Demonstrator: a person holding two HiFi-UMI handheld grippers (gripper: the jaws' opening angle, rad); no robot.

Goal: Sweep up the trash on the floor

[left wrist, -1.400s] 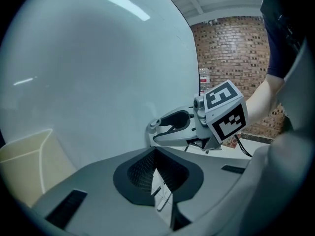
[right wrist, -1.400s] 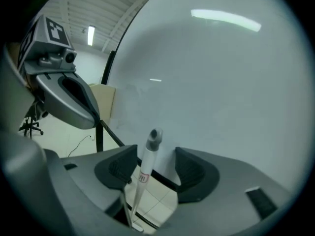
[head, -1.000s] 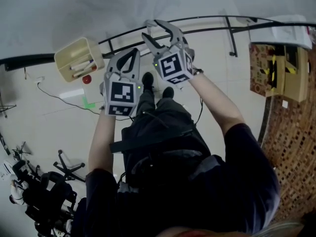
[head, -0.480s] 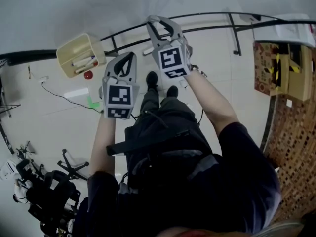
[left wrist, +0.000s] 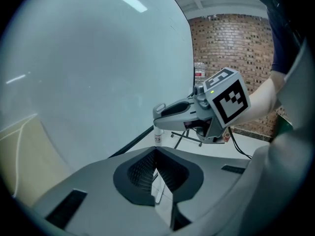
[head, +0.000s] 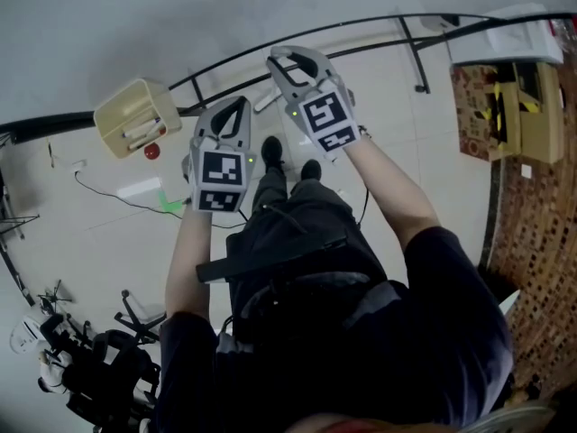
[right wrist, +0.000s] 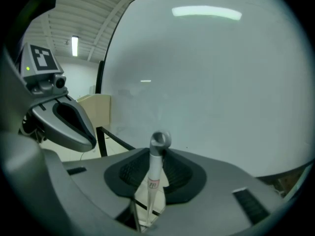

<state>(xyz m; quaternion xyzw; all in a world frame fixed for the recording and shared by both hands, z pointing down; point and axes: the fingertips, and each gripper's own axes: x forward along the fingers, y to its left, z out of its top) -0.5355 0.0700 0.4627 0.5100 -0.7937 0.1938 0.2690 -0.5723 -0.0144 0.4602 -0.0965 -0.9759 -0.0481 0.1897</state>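
My right gripper point(head: 290, 64) is held out over the floor in front of the person's shoes. Its jaws have just been closing, and a white broom handle point(right wrist: 154, 173) with a ring at its top stands upright between the pads, which rest on it. That handle also shows below the right gripper point(left wrist: 196, 116) as a white stick point(left wrist: 157, 136). My left gripper point(head: 232, 108) hangs beside it, shut and empty, its tips meeting point(left wrist: 156, 155). On the floor to the left lie a white paper point(head: 140, 188), a green scrap point(head: 169, 203) and a small red ball point(head: 151, 152).
A beige bin point(head: 133, 115) with white items stands at the left by a black metal rail point(head: 361, 41). Cardboard boxes point(head: 509, 120) sit at the right. A black cable point(head: 108, 190) crosses the floor, and black equipment point(head: 90, 373) stands at lower left.
The right gripper's jaws, wide apart before, have narrowed onto the white handle, and the gripper has rolled and shifted slightly upward in the picture. The left gripper stayed put.
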